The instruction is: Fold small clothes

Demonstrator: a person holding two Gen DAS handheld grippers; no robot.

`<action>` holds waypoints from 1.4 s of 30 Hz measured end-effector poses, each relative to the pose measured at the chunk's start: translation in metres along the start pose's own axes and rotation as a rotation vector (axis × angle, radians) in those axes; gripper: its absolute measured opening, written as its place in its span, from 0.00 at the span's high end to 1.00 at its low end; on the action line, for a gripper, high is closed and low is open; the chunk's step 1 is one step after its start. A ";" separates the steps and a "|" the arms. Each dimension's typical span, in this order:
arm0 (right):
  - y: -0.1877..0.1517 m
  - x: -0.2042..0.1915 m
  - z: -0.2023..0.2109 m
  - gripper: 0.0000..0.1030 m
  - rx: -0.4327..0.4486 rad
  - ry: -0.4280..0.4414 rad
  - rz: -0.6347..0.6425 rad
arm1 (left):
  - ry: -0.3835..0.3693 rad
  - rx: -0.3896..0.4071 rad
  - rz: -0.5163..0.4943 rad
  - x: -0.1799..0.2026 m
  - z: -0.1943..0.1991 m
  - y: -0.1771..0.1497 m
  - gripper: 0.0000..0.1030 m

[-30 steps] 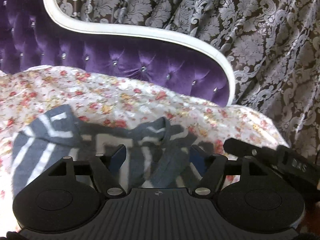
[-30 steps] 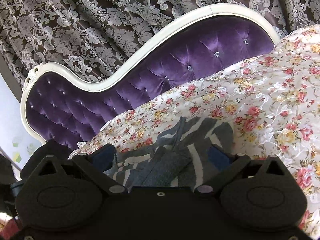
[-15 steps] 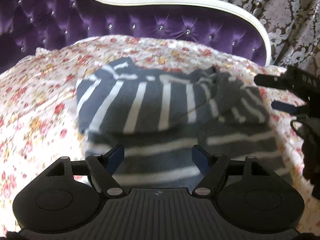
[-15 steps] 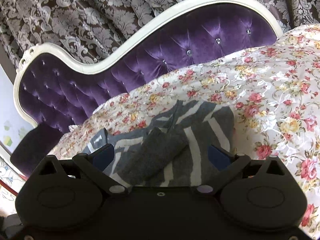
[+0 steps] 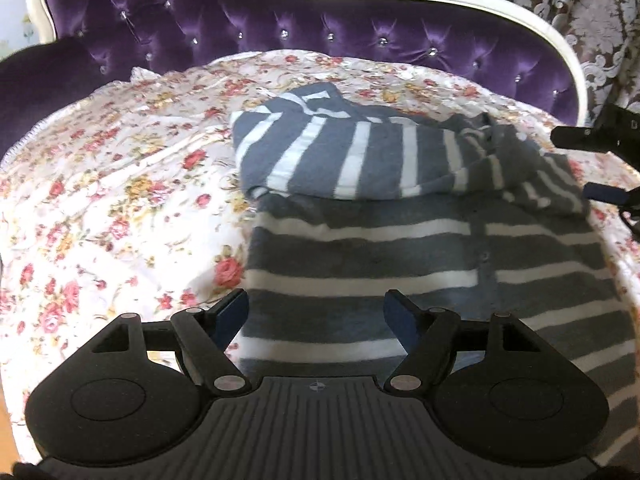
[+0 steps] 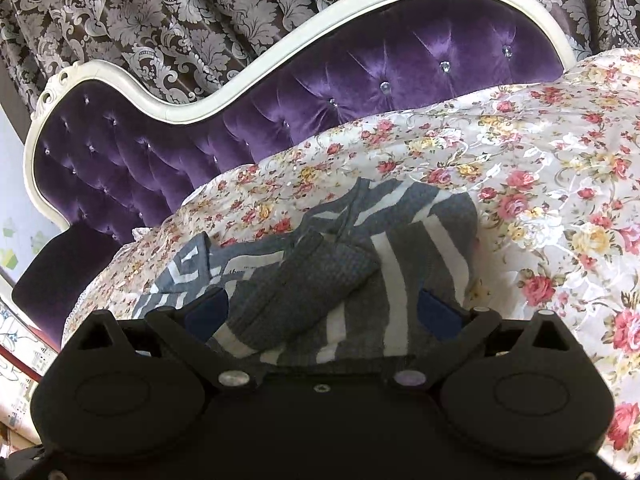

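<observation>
A grey sweater with white stripes (image 5: 400, 248) lies on the floral bedspread (image 5: 120, 184). Its top part is folded down over the body, and a sleeve lies across at the right. My left gripper (image 5: 316, 312) is open and empty above the sweater's lower part. My right gripper (image 6: 320, 308) is open and empty, low over the sweater (image 6: 360, 272), with a folded grey sleeve between its fingers' line of sight. The right gripper also shows at the right edge of the left wrist view (image 5: 600, 136).
A purple tufted headboard with a white frame (image 5: 320, 28) stands behind the bed. Patterned dark curtains (image 6: 160, 12) hang behind it. The bedspread spreads wide to the left of the sweater.
My left gripper has risen and pulled back, so the whole sweater comes into view. The top of the sweater now lies folded over its body. The right gripper has barely moved.
</observation>
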State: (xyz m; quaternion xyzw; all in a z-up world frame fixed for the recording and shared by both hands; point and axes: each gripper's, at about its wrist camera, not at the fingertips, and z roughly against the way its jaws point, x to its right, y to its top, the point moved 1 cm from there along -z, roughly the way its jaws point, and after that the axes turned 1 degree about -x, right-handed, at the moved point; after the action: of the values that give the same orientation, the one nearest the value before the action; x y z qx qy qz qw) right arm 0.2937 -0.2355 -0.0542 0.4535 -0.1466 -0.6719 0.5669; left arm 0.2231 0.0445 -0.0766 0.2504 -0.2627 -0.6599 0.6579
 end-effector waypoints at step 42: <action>0.016 -0.038 -0.040 0.02 0.052 -0.168 0.244 | -0.096 -0.017 -0.043 0.014 -0.022 -0.008 0.16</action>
State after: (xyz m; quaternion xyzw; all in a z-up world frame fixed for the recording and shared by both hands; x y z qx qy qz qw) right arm 0.3332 -0.1933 -0.0477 0.3890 -0.2651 -0.6296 0.6181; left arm 0.2317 0.0296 -0.0977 0.2184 -0.2828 -0.6873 0.6324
